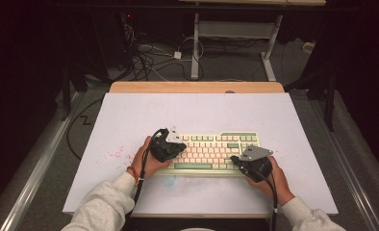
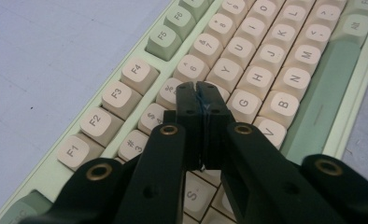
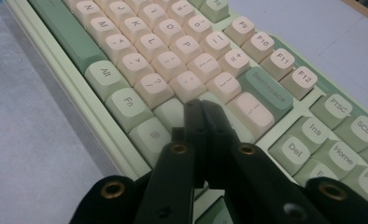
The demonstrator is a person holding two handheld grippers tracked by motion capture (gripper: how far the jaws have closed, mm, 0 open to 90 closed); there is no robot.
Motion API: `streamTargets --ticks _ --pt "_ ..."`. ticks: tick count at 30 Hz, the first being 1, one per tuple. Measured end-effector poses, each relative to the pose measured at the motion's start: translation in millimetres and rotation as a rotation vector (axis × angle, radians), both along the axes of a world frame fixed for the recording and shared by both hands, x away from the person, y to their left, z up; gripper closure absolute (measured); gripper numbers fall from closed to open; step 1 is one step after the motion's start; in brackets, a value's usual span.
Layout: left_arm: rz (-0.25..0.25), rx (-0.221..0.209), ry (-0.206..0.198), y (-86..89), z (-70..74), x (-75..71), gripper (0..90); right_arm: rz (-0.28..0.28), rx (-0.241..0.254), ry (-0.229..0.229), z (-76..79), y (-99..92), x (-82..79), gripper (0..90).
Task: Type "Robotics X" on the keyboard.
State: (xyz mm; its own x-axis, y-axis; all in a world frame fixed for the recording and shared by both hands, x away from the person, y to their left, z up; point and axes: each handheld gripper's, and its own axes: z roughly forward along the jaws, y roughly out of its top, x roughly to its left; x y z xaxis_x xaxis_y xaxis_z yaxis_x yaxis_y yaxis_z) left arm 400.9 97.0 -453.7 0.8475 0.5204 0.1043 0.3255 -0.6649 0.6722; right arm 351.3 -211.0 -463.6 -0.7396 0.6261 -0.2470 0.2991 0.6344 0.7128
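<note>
A green and cream mechanical keyboard (image 1: 211, 151) lies on a white sheet covering a table (image 1: 197, 87), near the person's edge and a little right of the middle. A person in light sleeves holds a black two-jaw gripper in each hand, both over the keyboard.

The left gripper (image 1: 174, 149) sits above the keyboard's left half. In the left gripper view its jaws are pressed together with nothing between them, and their tips (image 2: 197, 88) hover over the cream keys of the number and letter rows, beside the T key and above G (image 2: 244, 103). Whether the tips touch a key cannot be told.

The right gripper (image 1: 236, 161) is at the keyboard's lower right part. In the right gripper view its jaws are likewise closed and empty, their tips (image 3: 201, 106) over the area near the green Enter-side keys, below the Backspace key (image 3: 269, 91) and beside the Fn key (image 3: 129, 105).

Faint red speckles (image 1: 116, 154) mark the sheet left of the keyboard.
</note>
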Motion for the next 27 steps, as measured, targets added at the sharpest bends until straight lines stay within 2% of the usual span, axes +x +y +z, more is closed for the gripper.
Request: streamTargets --ticks 6,17,24,26,27 --pt "-0.004 -0.002 -0.009 -1.7 2.8 0.3 87.2 -0.002 0.000 0.000 0.0 0.0 -0.1 90.0" --pt "-0.004 0.016 0.000 -3.7 -0.1 2.4 87.1 0.001 -0.001 -0.001 -0.1 0.1 -0.1 90.0" --pt "-0.009 0.034 -0.009 -6.5 -1.3 2.8 87.5 0.000 -0.002 0.000 0.0 0.2 -0.1 90.0" --pt "-0.008 0.056 -0.005 -7.4 -3.7 3.9 87.7 0.000 -0.001 0.000 0.0 0.1 0.0 90.0" --pt "-0.005 0.047 -0.002 -7.2 -3.8 4.2 87.7 0.000 -0.002 0.000 0.0 0.2 0.0 90.0"
